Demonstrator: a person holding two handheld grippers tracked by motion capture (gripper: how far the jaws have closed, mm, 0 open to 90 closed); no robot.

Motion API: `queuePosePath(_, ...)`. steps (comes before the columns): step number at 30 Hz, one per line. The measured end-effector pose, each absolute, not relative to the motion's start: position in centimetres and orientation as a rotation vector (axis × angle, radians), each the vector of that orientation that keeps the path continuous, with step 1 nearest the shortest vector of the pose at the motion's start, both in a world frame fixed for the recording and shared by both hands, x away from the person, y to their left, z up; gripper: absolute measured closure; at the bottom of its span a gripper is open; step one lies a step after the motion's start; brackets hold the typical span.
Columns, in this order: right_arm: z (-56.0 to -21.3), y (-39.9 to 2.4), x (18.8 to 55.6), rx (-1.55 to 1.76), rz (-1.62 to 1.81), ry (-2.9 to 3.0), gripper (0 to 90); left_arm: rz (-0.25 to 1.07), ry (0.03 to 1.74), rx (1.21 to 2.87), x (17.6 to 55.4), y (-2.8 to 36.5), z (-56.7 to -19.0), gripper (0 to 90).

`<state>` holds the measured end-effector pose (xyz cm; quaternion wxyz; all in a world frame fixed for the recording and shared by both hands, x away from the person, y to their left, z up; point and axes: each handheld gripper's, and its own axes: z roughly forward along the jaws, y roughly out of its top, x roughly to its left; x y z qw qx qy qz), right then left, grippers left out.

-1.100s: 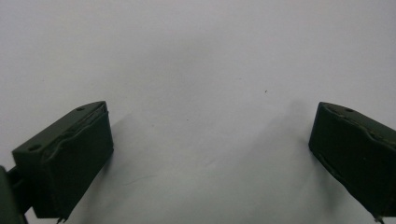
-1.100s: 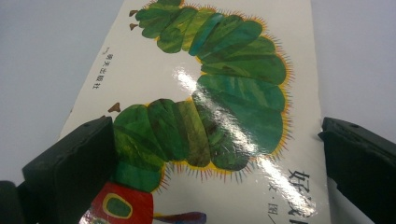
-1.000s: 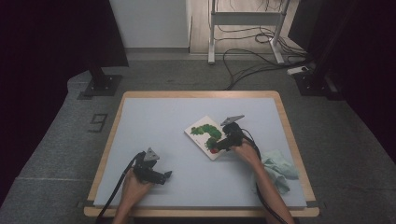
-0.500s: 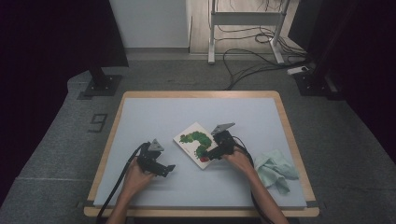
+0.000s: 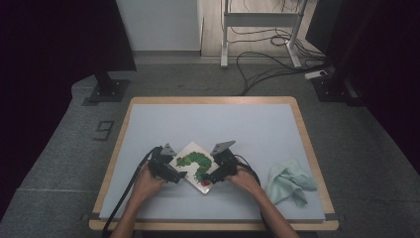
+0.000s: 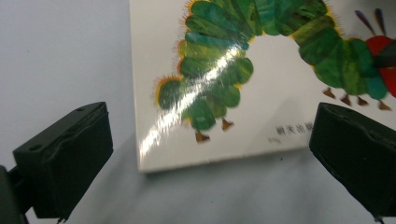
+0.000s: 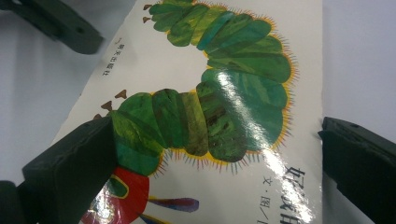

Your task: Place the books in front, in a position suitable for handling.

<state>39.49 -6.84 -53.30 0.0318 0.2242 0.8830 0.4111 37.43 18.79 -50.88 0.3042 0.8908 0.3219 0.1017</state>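
Note:
A white picture book [image 5: 190,157] with a green caterpillar on its cover lies flat on the grey table mat, turned diagonally. My left gripper [image 5: 174,173] sits at the book's left corner, open, its jaws wide apart; in the left gripper view [image 6: 210,161] the book [image 6: 261,70] lies just beyond them. My right gripper [image 5: 210,176] is at the book's near right corner, also open. In the right gripper view [image 7: 217,163] its left jaw lies over the book's cover [image 7: 224,93] by the red head and its right jaw stands off the book's edge.
A crumpled pale green cloth [image 5: 289,181] lies on the mat at the right, near the front. The table's wooden rim [image 5: 309,144] frames the grey mat [image 5: 208,124]. Cables and stand legs are on the floor behind the table.
The book has slid left and toward the front edge together with my right gripper. My left gripper has moved right, up to the book's left corner.

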Motion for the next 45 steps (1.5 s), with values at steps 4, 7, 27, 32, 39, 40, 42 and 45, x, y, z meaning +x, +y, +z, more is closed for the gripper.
queuePosePath(4,-53.0,-6.9,39.0,0.663,1.223,2.718,0.0,0.217,0.843,2.340,37.8,18.9,-51.2,0.0)
queuePosePath(7,-52.6,-7.4,38.2,0.635,1.169,2.714,0.0,0.166,0.825,2.332,38.1,18.9,-51.5,0.0)
queuePosePath(27,-53.0,-13.0,36.5,0.846,1.078,2.573,0.0,0.220,0.805,2.370,35.4,18.1,-52.2,0.0)
queuePosePath(32,-52.9,-13.5,37.2,0.884,1.086,2.573,0.0,0.192,0.797,2.362,35.2,18.4,-51.9,0.0)
queuePosePath(39,-53.1,-13.5,37.4,0.900,1.105,2.569,0.0,0.267,0.888,2.333,36.5,21.3,-50.7,0.0)
queuePosePath(40,-53.1,-13.5,37.4,0.901,1.105,2.570,0.0,0.282,0.908,2.332,36.8,21.8,-50.7,0.0)
queuePosePath(42,-53.1,-13.5,37.5,0.910,1.110,2.563,0.0,0.300,0.944,2.329,37.4,22.8,-50.8,0.0)
queuePosePath(45,-53.1,-13.4,37.7,0.912,1.104,2.564,0.0,0.302,0.996,2.296,38.1,24.2,-51.1,0.0)
